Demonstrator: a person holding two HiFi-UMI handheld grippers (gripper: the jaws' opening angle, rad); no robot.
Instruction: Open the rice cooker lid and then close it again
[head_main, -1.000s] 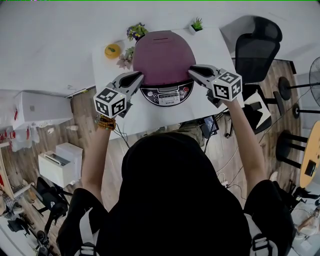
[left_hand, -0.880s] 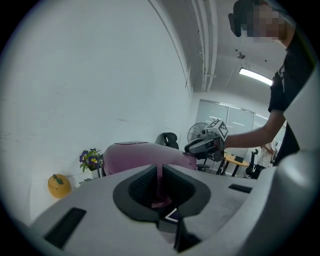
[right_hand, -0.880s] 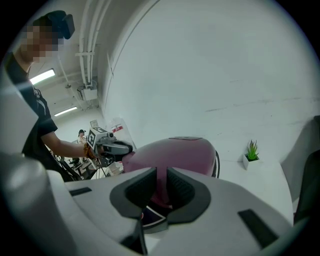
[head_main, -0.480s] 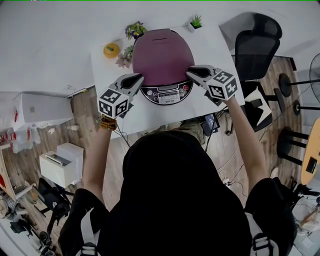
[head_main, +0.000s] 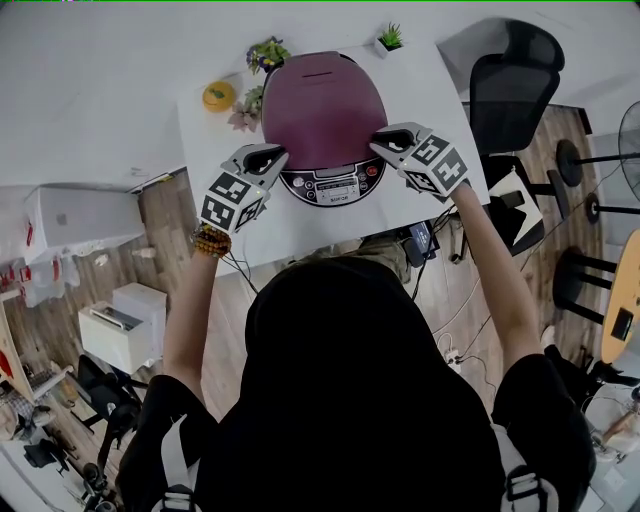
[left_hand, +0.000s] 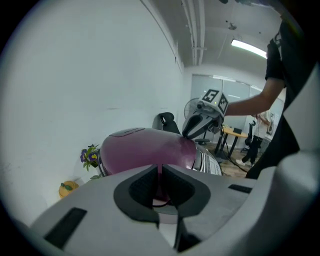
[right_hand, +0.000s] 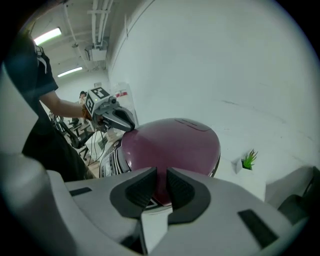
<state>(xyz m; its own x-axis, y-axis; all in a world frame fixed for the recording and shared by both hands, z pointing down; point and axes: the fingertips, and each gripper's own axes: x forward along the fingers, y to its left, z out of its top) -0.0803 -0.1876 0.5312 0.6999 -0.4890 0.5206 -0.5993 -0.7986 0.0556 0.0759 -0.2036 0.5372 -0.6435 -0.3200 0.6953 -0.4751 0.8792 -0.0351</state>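
Rice cooker (head_main: 322, 110) lid's down. Left hand-held gripper (head_main: 271, 154) sits at its 8 o'clock, jaws pressed together. Right hand-held gripper (head_main: 380, 142) at 4 o'clock, jaws a sliver apart, nothing pinched.

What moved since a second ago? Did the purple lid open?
The left gripper and right gripper rolled a bit and edged inward beside the lid. Nothing was grabbed or let go. The lid stayed shut, and the rice cooker did not move.
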